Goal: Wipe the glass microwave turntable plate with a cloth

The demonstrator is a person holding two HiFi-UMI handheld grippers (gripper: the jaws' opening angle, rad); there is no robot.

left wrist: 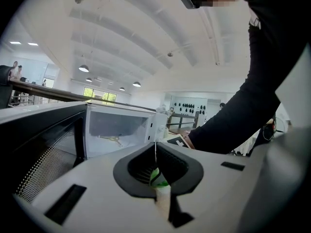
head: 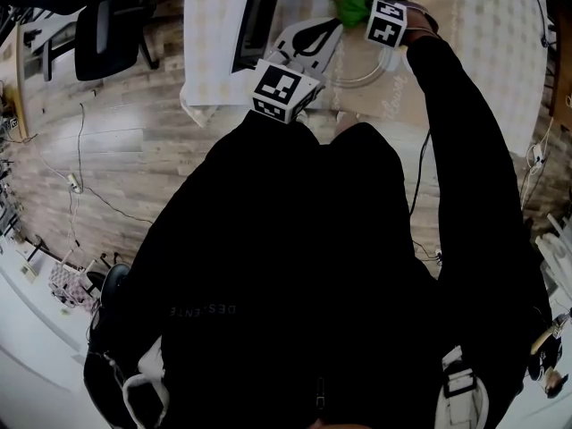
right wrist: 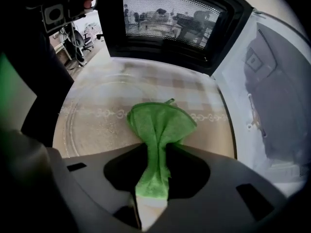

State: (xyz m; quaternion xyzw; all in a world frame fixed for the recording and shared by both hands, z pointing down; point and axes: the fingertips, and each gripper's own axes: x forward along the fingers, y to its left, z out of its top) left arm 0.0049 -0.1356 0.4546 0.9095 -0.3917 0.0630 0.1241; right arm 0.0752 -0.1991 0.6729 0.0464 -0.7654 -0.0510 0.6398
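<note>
Only readable bit: upside-down lettering on the person's black jacket [head: 268, 266], lower left of the head view, "DES…ENTE", middle letters unclear.

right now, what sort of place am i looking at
Probably an open office or lab workspace, not a home kitchen: an office chair on wood flooring with loose cables, a high white ceiling with pendant lamps, and an open microwave.

I see a green cloth [right wrist: 160, 130], soft and nappy, on the round glass plate [right wrist: 92, 125], which is smooth and glossy. At three o'clock the white microwave wall [right wrist: 238, 96] looks glossy.
</note>
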